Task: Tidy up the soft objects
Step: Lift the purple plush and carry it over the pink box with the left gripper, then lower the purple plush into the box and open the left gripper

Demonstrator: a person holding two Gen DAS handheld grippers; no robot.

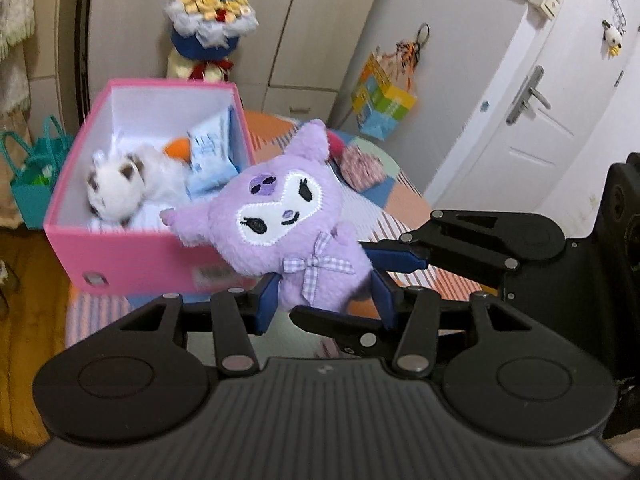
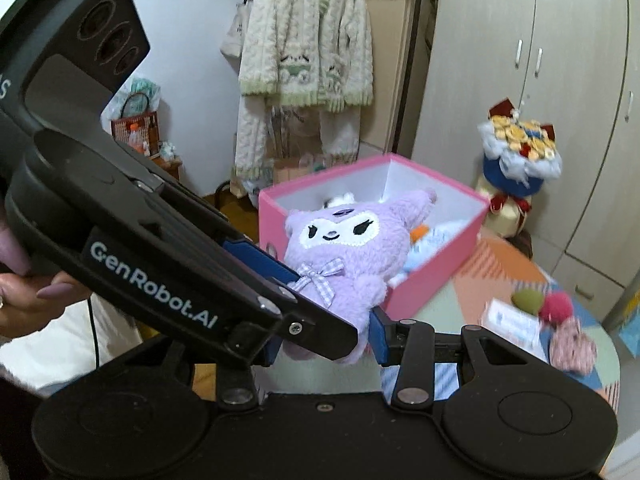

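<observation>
Left wrist view: one purple plush point(image 1: 292, 216) is held at its lower body between the blue pads of the left gripper point(image 1: 326, 300), which are pinched against it from both sides. The right gripper point(image 1: 396, 260) is seen entering from the right, its pads closed on the plush's side just beside the bow. In the right wrist view the same plush point(image 2: 348, 248) is clamped by the right gripper point(image 2: 326, 340), and the left gripper point(image 2: 280, 280) crosses in front. The plush is suspended above the table, in front of the near wall of the pink box point(image 1: 132, 264), not yet inside it.

Risks, as judged:
- If both grippers are moved apart while clamped, the plush may be stretched or a seam torn.
- If one grip is released too early, the plush may swing and drop short of the box, onto the table edge or floor.
- The box may be pushed or tipped by a low approach.

Counts: one box; inside it, one white plush point(image 1: 116, 188), one pale blue packet point(image 1: 210, 156) and one orange item point(image 1: 180, 148). On the table point(image 2: 452, 296), one green ball point(image 2: 528, 300), one red ball point(image 2: 556, 306), one pink patterned pouch point(image 2: 572, 344) and one white card point(image 2: 512, 322) remain.
</observation>
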